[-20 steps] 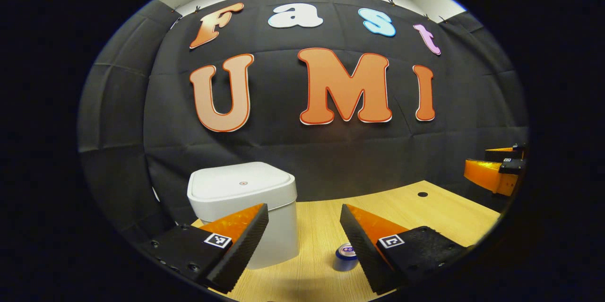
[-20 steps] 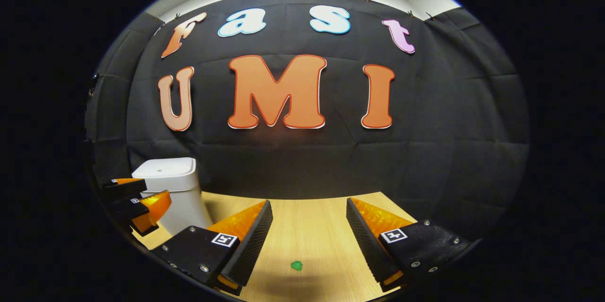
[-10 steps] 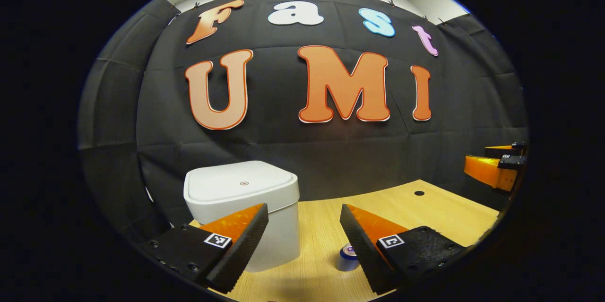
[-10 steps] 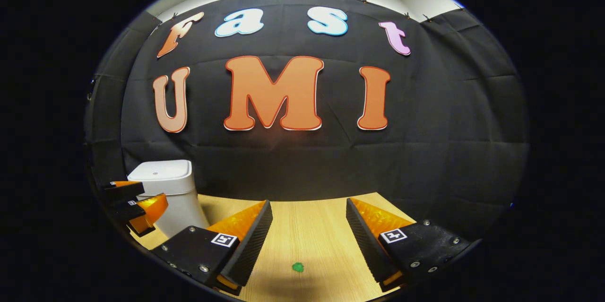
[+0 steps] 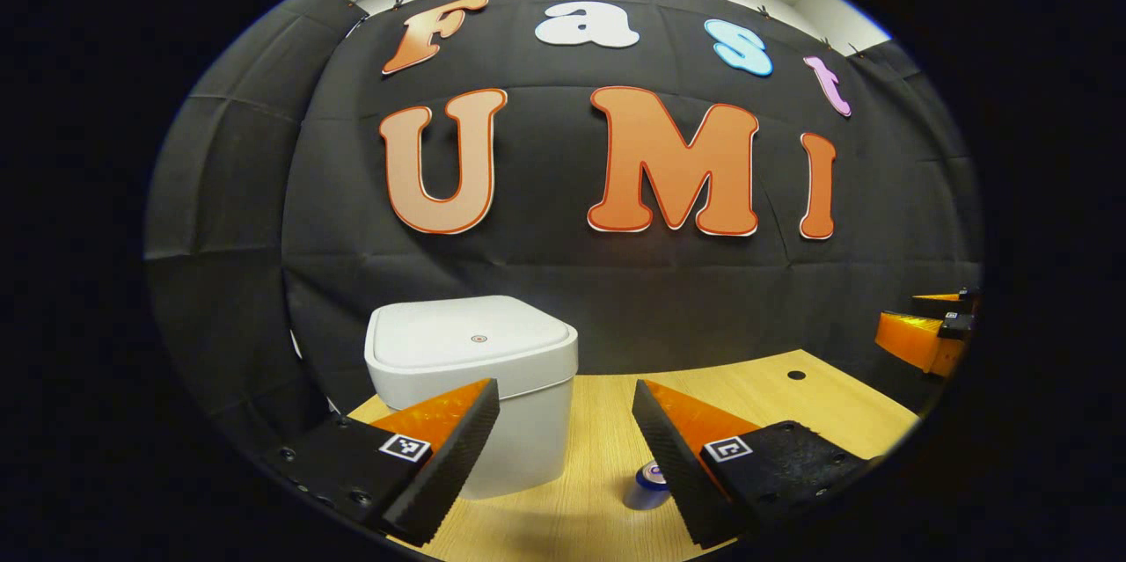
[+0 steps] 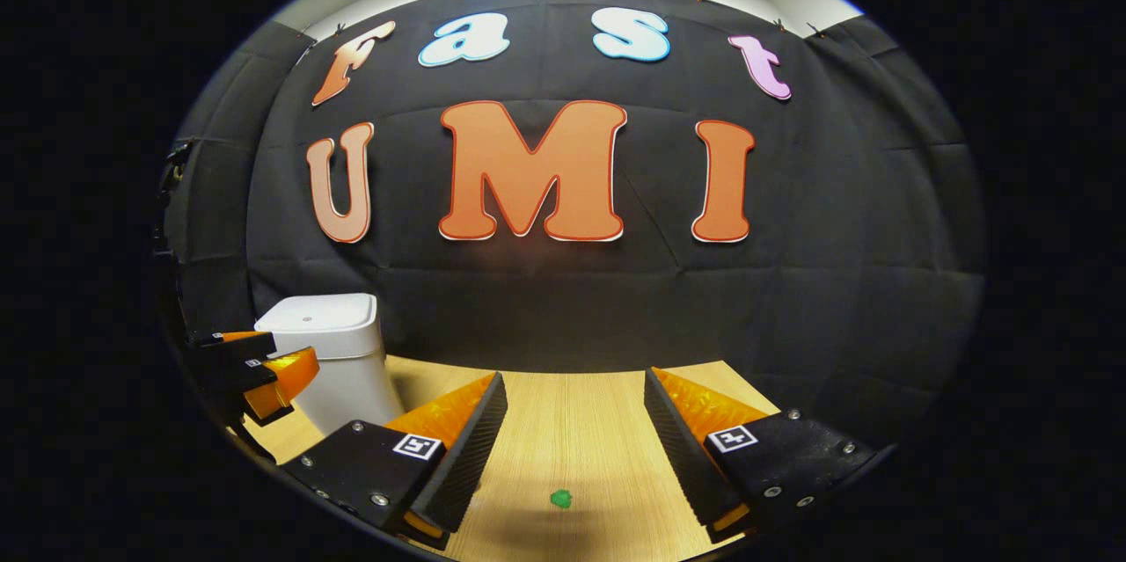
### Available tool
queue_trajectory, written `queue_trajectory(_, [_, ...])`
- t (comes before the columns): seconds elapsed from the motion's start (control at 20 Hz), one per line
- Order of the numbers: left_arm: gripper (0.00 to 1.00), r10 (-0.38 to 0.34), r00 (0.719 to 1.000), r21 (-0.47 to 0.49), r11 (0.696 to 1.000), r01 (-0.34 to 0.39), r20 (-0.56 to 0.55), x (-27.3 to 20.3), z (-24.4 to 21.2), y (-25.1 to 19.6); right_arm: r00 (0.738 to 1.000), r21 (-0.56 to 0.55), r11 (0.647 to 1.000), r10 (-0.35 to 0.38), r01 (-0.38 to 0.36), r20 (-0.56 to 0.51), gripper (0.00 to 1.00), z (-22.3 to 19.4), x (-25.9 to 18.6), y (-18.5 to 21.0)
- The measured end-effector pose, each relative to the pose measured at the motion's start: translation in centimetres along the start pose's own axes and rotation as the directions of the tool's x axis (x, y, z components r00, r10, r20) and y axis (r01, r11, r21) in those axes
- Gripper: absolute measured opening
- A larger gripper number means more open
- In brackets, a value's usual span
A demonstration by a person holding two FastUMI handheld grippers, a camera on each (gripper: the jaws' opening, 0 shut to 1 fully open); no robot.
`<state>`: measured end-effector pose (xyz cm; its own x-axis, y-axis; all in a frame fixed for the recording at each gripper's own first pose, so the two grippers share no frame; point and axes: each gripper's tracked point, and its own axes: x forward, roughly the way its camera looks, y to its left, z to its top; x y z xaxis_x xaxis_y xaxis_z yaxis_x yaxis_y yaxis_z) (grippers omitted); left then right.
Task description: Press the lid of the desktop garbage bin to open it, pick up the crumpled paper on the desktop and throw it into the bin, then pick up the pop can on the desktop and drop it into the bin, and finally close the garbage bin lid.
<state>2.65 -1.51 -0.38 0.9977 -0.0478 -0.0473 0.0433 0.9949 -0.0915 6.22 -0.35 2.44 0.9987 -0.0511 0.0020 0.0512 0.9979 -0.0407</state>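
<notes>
Wooden desktop underneath, pale and spanning the lower part of both views. One white garbage bin standing on it, lid down and flat, contents hidden. From the left gripper view: bin ahead and a little left of the left gripper, its near wall partly behind the left finger; jaws spread wide, holding nothing. One pop can upright on the desktop, low between the fingers and tucked just beside the right-hand finger, well apart from the bin. One small dark hole in the desktop farther off to the right. From the right gripper view: right gripper also splayed wide and empty, hovering over bare wood. One small green scrap on the desktop between its fingers, near the bottom edge; too small to tell whether crumpled paper. Bin far off to the left there, beside the other gripper.
</notes>
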Motion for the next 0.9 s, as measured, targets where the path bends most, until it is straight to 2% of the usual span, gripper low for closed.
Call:
queue_trajectory(0.3, [0.97,0.023,0.999,0.0,1.0,-0.023,0.023,0.2,0.7,0.2,1.0,-0.006,1.0,0.024,-0.024,0.01,0.94,0.6,-0.1,-0.6])
queue_trajectory(0.9, [0.95,0.016,0.998,-0.011,1.0,-0.015,0.055,0.4,2.0,-0.1,0.998,-0.004,0.999,0.051,-0.051,0.021,0.94,1.3,-0.3,-0.9])
